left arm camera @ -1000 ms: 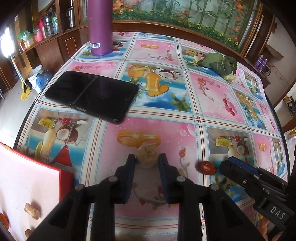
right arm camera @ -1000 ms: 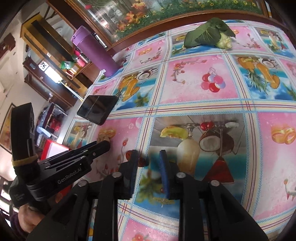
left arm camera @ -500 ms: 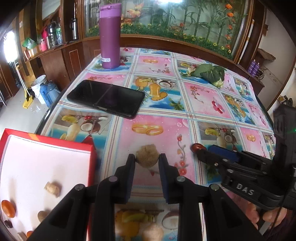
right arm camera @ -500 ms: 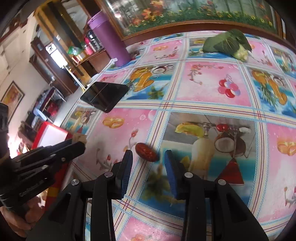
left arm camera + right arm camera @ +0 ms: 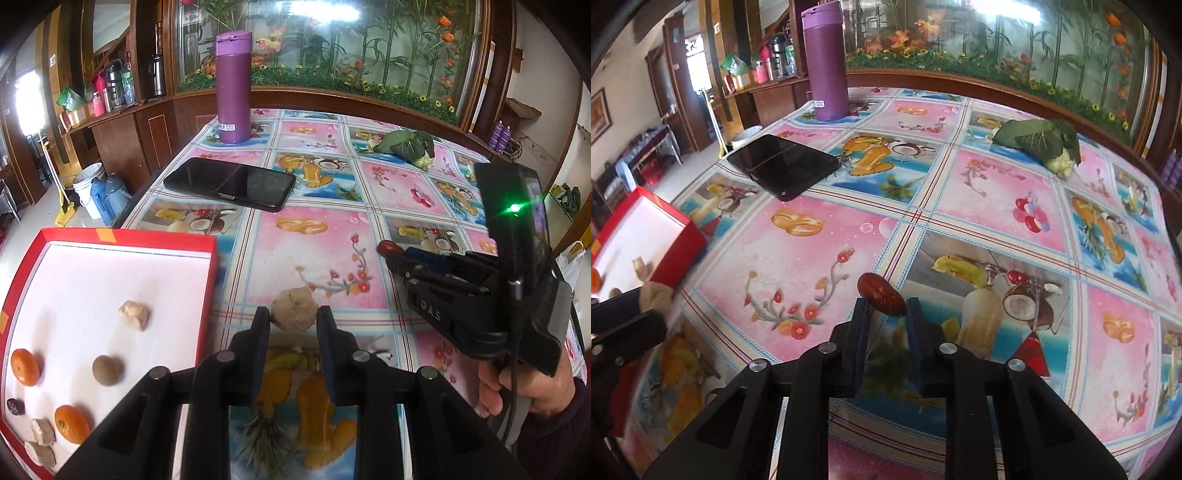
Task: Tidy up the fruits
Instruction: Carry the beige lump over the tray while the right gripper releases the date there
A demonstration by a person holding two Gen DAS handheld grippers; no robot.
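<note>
Behind the table (image 5: pixel 325 229), dark wooden cabinets (image 5: pixel 140 136) carry a glass panel (image 5: pixel 332 48) painted with bamboo; daylight enters left.

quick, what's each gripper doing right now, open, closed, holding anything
Left gripper: closed on the tan round fruit.
Right gripper: closed on the red date.

Two close wrist views, angled down – shared tablecloth (image 5: pixel 325 236), phone (image 5: pixel 783 166), perhaps more.
</note>
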